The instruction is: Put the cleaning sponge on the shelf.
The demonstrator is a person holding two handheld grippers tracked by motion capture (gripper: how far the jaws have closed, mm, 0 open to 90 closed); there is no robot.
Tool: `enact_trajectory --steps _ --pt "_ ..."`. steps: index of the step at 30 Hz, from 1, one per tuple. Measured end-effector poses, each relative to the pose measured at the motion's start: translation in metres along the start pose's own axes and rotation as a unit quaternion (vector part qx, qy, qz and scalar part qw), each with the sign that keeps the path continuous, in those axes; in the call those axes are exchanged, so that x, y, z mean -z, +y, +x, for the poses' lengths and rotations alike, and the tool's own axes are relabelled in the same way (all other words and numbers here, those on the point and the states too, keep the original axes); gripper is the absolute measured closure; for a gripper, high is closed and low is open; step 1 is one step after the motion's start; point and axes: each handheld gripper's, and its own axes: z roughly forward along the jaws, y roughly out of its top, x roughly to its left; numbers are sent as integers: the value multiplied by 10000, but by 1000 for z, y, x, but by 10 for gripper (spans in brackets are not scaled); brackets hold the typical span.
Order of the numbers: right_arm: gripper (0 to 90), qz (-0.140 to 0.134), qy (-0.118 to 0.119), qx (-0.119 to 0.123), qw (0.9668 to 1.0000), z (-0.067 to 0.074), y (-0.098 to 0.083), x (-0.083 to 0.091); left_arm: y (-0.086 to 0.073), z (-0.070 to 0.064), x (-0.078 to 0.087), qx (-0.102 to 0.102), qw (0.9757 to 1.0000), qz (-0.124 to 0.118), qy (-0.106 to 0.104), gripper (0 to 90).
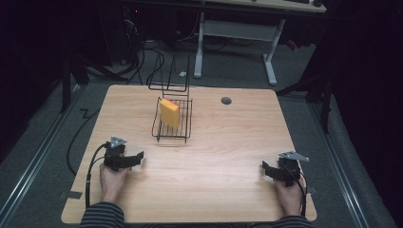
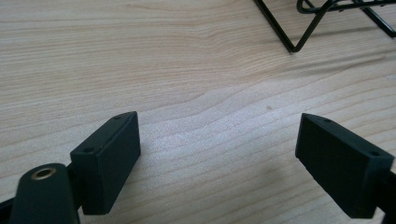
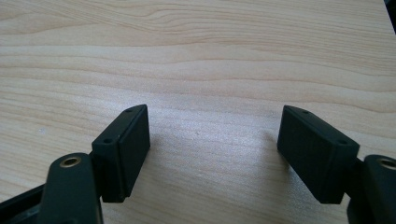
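Observation:
A black wire rack stands at the middle back of the wooden table. A yellow block, like a sponge, leans upright inside it. My left gripper rests low over the table at the front left, a short way in front of the rack. Its jaws stand wide apart over bare wood. A corner of the rack's base lies ahead of it. At the front right, my right gripper points inward over the table. It is open, with nothing between its jaws.
A round grommet hole sits near the table's back edge, right of the rack. Behind the table stand a white desk frame and loose cables on the grey floor. The wood between the two grippers is bare.

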Motion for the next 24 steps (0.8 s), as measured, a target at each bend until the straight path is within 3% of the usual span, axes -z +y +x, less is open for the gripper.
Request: enact_trajectory --steps 14,24 --pt "257 1 -1 0 10000 0 0 0 -1 -5 -4 -347 9986 92 387 155" --pt "257 1 0 2 10000 0 0 0 -1 -4 -4 -338 9987 90 362 154"
